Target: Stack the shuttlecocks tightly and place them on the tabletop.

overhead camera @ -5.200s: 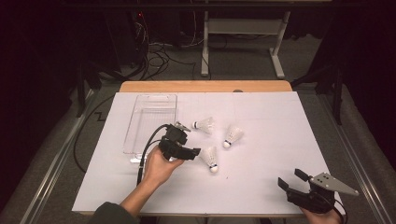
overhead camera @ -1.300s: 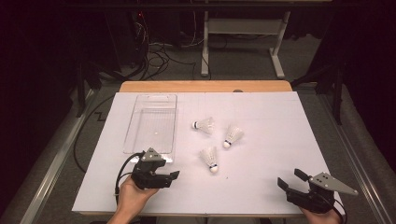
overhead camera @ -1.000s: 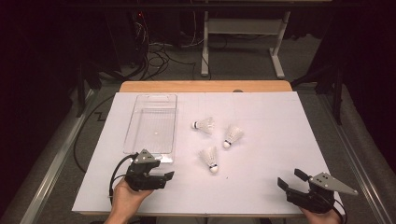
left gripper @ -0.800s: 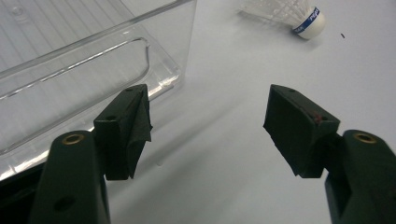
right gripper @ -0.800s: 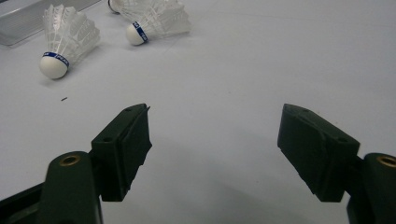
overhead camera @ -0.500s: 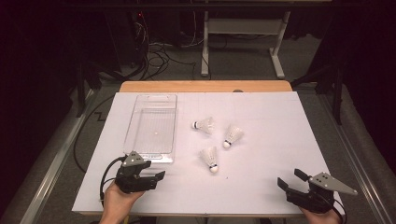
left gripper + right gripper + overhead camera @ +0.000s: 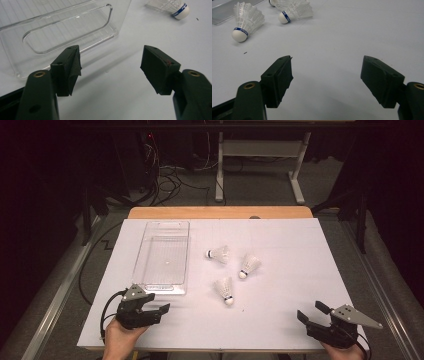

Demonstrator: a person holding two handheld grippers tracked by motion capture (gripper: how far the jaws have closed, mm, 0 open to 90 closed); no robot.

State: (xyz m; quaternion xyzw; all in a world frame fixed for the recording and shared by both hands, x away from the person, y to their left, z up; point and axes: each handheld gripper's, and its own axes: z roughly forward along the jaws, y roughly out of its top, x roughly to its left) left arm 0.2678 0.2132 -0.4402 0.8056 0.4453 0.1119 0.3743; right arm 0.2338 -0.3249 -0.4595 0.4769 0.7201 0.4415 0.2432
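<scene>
Shuttlecocks [image 7: 226, 290] beside tray [image 7: 162, 257] await pickup; I rest left gripper [image 7: 155, 312] and right gripper [image 7: 312, 314] with jaws spread, empty; next, reach nearest one.

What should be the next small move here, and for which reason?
Probably the left gripper should reach forward and right to the nearest shuttlecock. Its jaws stand open and empty, the three shuttlecocks lie loose on the white table, and the clear tray beside them holds nothing. The right gripper rests open at the near edge.
</scene>
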